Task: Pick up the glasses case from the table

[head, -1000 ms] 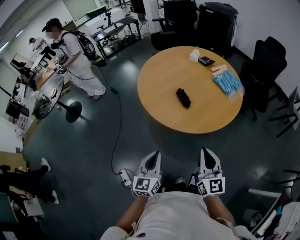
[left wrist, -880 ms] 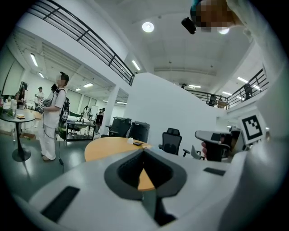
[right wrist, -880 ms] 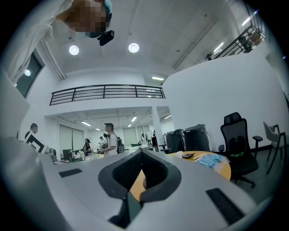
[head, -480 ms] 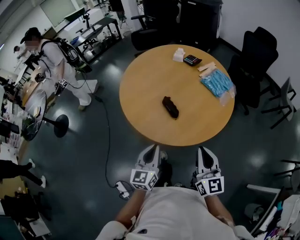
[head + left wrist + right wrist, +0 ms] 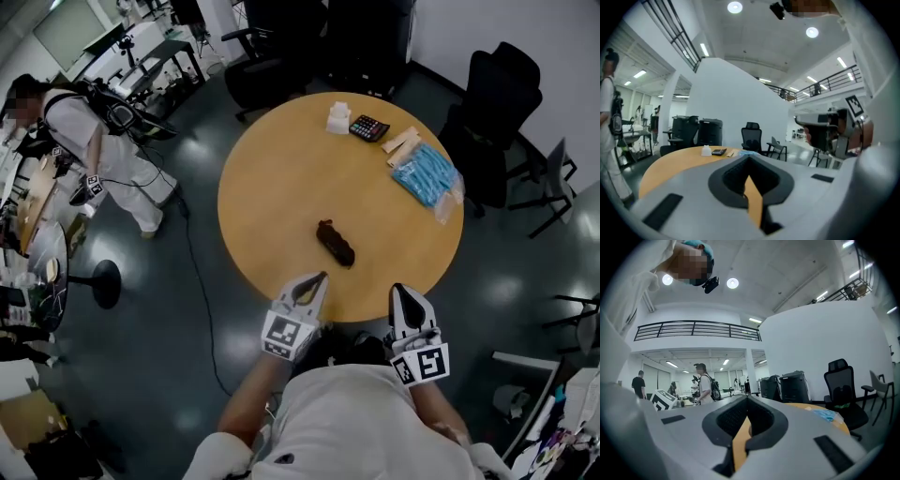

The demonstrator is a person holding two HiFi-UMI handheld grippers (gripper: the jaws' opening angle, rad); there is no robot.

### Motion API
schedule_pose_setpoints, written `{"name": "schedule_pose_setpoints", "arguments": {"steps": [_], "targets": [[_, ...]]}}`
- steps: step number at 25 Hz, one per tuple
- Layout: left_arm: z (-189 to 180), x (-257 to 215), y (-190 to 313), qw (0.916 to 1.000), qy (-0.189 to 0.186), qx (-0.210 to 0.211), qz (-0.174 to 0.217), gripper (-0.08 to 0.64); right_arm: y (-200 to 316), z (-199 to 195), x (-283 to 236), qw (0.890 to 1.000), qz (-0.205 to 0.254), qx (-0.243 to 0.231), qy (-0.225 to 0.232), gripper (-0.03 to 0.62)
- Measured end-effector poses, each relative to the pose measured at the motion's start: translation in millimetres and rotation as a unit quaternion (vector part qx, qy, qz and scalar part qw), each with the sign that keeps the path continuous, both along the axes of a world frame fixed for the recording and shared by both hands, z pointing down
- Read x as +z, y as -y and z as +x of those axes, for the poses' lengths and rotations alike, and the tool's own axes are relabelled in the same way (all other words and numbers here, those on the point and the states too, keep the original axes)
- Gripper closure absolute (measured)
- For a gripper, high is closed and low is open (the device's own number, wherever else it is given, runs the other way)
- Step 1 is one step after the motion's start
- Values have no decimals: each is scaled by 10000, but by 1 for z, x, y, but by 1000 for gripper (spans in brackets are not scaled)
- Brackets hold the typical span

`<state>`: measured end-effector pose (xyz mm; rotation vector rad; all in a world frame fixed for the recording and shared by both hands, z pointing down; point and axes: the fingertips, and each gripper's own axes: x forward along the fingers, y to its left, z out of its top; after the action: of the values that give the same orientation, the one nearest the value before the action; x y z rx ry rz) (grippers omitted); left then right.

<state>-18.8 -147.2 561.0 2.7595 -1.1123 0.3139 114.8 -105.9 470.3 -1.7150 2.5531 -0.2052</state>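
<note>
Left claw (image 5: 317, 277), closed, overhangs round wooden table (image 5: 281, 187).

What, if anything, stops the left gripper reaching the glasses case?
Likely nothing: the left gripper is at the table edge, bare tabletop between it and the glasses case; its shut jaws need opening.

Bright overhead lighting (fisheye-warped edges)

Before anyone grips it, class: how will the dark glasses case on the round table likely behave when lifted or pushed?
The glasses case looks small, so probably light. Its rounded, even shape suggests a stiff shell, though that is uncertain. Lying flat on the smooth table, it would likely slide or spin, not tip.
</note>
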Motion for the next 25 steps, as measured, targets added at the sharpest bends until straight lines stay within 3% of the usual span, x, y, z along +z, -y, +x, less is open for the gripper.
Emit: {"name": "schedule_pose_setpoints", "arguments": {"steps": [3, 5, 6, 8, 10, 12, 13, 14, 17, 19, 21, 22, 23, 25], "targets": [[13, 25, 20, 9934, 867, 720, 193, 554, 19, -1, 4, 10000, -84, 16, -38, 577], [24, 50, 31, 9798, 1495, 1295, 280, 552, 33, 1, 7, 9999, -122, 16, -22, 577], [31, 62, 35, 9710, 1718, 1644, 245, 550, 39, 2, 8, 9999, -132, 8, -12, 577], [44, 87, 44, 9501, 2111, 2299, 38, 442, 51, 6, 9, 9999, -144, -27, 5, 577], [51, 111, 56, 9203, 2723, 2808, -11, 410, 63, 9, 12, 9998, -158, -81, 20, 577], [56, 138, 72, 8768, 3532, 3260, 135, 372, 75, 14, 15, 9997, -189, -127, 25, 577], [58, 153, 80, 8477, 3981, 3498, 230, 338, 81, 17, 17, 9997, -221, -139, 38, 577], [58, 170, 87, 8129, 4433, 3763, 316, 310, 86, 19, 19, 9995, -259, -146, 68, 577], [60, 225, 97, 6957, 5489, 4612, 440, 264, 96, 25, 30, 9988, -420, -193, 179, 577], [60, 259, 101, 6332, 5862, 5041, 352, 253, 102, 28, 37, 9979, -537, -261, 231, 577], [57, 285, 103, 5854, 6093, 5343, 220, 247, 108, 30, 42, 9973, -602, -337, 259, 577], [56, 296, 104, 5661, 6183, 5450, 173, 245, 110, 31, 43, 9970, -620, -372, 269, 577], [55, 305, 103, 5502, 6252, 5534, 126, 242, 112, 33, 45, 9968, -638, -398, 278, 577], [53, 320, 101, 5264, 6352, 5652, 35, 241, 117, 39, 48, 9963, -689, -421, 289, 577]]}}
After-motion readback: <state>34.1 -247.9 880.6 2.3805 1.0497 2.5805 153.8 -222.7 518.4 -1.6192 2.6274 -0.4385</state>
